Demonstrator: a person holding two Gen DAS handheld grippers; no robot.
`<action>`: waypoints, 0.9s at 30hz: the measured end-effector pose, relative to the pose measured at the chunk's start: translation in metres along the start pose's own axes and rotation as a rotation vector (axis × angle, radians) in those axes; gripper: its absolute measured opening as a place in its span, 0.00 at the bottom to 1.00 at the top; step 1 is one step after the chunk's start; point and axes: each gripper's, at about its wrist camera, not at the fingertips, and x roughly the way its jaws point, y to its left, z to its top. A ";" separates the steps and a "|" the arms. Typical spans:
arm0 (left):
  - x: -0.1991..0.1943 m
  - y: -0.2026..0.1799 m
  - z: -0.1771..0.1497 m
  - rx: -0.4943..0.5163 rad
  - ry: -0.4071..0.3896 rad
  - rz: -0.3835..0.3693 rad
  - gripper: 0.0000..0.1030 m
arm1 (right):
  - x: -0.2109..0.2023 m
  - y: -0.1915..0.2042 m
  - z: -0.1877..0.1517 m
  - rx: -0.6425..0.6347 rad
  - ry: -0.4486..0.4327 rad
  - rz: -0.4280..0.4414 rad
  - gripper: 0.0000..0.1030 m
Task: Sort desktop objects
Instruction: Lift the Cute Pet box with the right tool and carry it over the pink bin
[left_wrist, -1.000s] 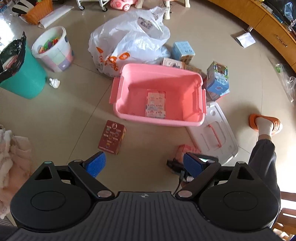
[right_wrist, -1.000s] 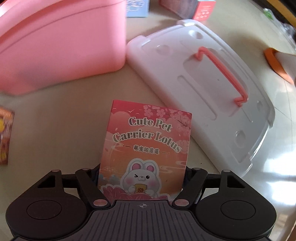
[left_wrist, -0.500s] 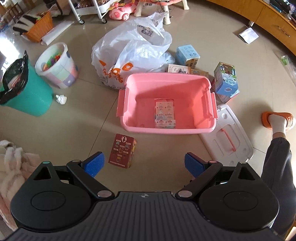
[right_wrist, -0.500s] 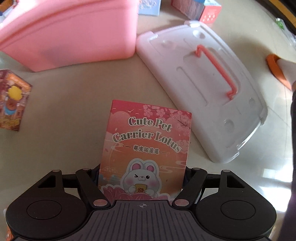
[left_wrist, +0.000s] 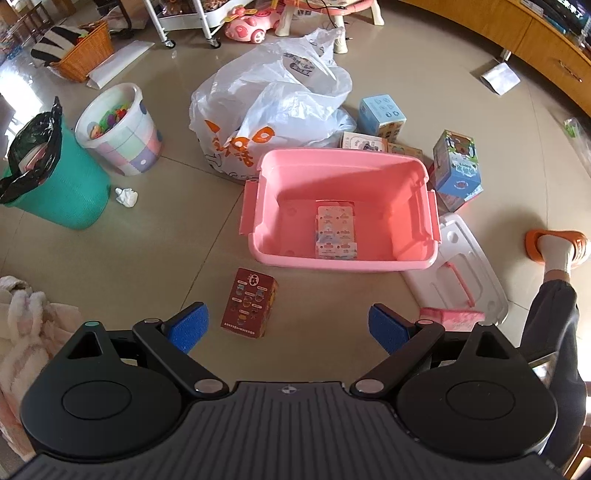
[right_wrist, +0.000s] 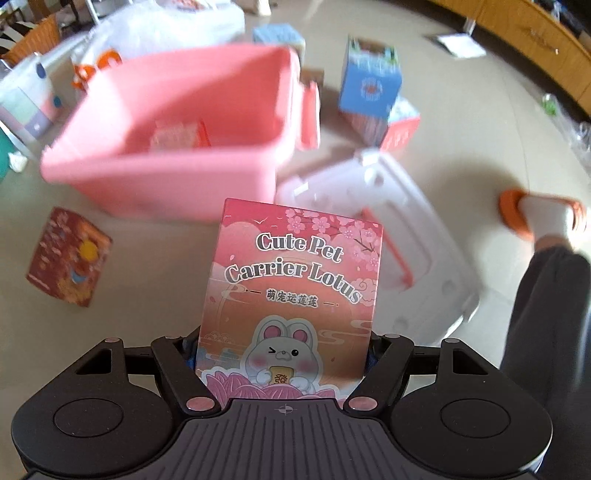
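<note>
My right gripper is shut on a pink "Cute Pet Carrier Lotus" box and holds it above the floor, in front of the pink storage bin. The held box also shows in the left wrist view, low at the right. My left gripper is open and empty, high above the floor. A dark red box lies on the floor between its blue pads and shows in the right wrist view. The bin holds one pale pink box.
The bin's white lid lies on the floor to its right. Blue and other boxes and a white plastic bag sit behind the bin. A green trash can, a toy bucket and the person's foot are around.
My right gripper has lifted the pink box well up from the floor, so the bin's inside now shows. My left gripper has risen and pulled back, staying open.
</note>
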 end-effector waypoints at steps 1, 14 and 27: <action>0.000 0.003 0.000 -0.006 0.001 -0.002 0.93 | -0.005 0.000 0.006 -0.007 -0.009 -0.001 0.67; 0.016 0.043 -0.004 -0.077 0.050 -0.006 0.94 | -0.057 0.009 0.085 -0.072 -0.119 0.000 0.67; 0.036 0.052 -0.002 -0.099 0.125 -0.042 0.94 | -0.011 0.056 0.168 -0.133 -0.095 0.018 0.67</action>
